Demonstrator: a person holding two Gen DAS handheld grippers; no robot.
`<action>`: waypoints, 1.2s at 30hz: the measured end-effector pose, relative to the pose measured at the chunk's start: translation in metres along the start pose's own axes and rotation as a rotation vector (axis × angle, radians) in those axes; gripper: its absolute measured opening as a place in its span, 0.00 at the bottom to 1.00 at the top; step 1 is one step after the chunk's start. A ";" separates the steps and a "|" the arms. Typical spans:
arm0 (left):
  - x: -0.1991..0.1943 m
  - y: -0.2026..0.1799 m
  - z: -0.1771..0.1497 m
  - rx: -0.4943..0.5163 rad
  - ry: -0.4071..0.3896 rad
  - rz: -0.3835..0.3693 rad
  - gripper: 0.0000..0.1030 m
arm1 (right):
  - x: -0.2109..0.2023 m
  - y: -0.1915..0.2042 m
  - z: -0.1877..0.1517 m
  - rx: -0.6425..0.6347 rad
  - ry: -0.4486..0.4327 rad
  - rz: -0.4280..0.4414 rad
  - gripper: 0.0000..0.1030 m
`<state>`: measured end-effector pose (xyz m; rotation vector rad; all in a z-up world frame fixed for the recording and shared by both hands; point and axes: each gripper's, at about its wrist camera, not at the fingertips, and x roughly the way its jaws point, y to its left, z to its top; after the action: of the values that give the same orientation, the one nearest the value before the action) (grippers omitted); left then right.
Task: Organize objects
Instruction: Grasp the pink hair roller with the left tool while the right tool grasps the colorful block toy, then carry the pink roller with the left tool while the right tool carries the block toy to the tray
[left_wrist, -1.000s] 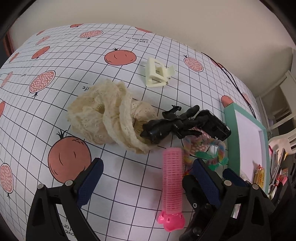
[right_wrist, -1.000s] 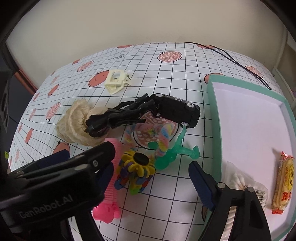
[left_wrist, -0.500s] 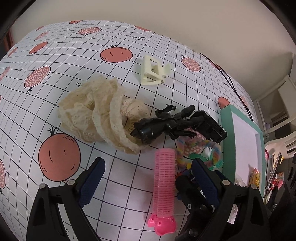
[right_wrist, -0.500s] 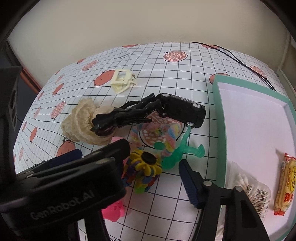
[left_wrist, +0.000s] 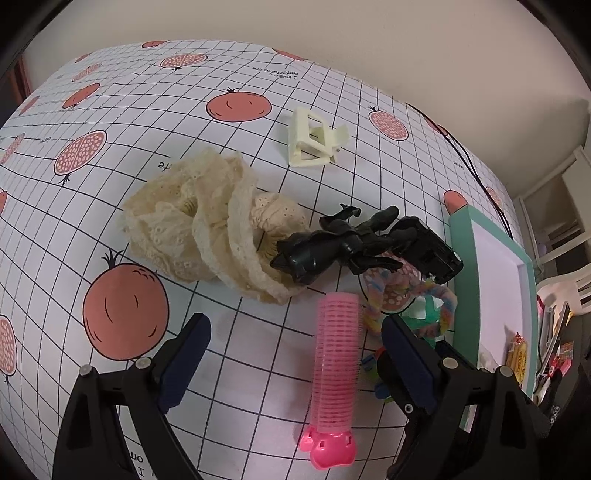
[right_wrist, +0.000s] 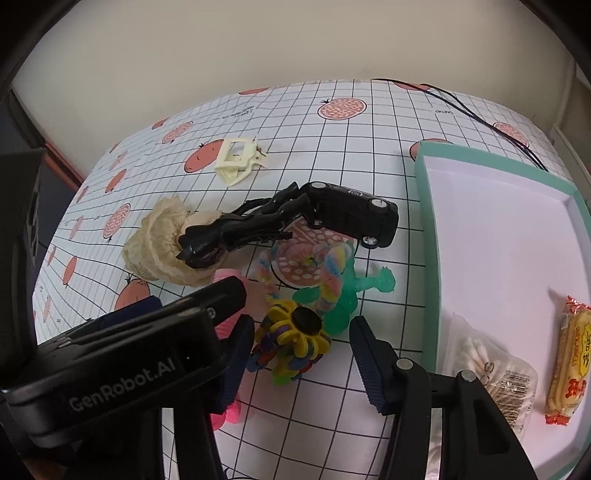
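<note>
Change: right gripper (right_wrist: 301, 350), lower centre of its view, is narrowing, jaws closing around the yellow-petalled multicoloured flower toy (right_wrist: 291, 341), pads not yet pressing.
Left gripper (left_wrist: 295, 354): wide, closing slightly, astride the pink ribbed hair roller (left_wrist: 338, 365), untouched.
Meaning: flower pick-up starting; teal-rimmed white tray (right_wrist: 428, 206) waits at right.

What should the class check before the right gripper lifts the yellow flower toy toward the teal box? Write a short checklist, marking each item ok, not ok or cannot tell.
1. Flower toy lies between the right gripper fingers, which are closing: ok.
2. Fingers pressing the toy on both sides: cannot tell; the right-hand finger looks clear of it.
3. Toy free of its neighbours: not ok; the green figure and rainbow pipe cleaner touch or overlap it.
4. Left gripper out of the way: not ok; it crowds the right gripper's left finger.
5. Bare floor left in the teal box: ok.
</note>
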<state>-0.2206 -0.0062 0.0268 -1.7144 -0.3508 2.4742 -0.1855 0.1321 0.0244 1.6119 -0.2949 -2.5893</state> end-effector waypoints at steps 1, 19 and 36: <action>0.000 -0.001 0.000 0.003 0.001 0.000 0.88 | -0.001 0.001 -0.001 -0.010 -0.001 -0.007 0.55; 0.006 -0.008 -0.003 0.066 0.033 0.058 0.72 | 0.004 0.003 -0.005 -0.033 0.035 -0.023 0.55; 0.004 -0.016 -0.006 0.110 0.051 0.002 0.36 | 0.006 0.003 -0.006 -0.039 0.065 0.004 0.44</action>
<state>-0.2167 0.0107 0.0249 -1.7310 -0.2048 2.3978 -0.1827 0.1272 0.0171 1.6766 -0.2420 -2.5170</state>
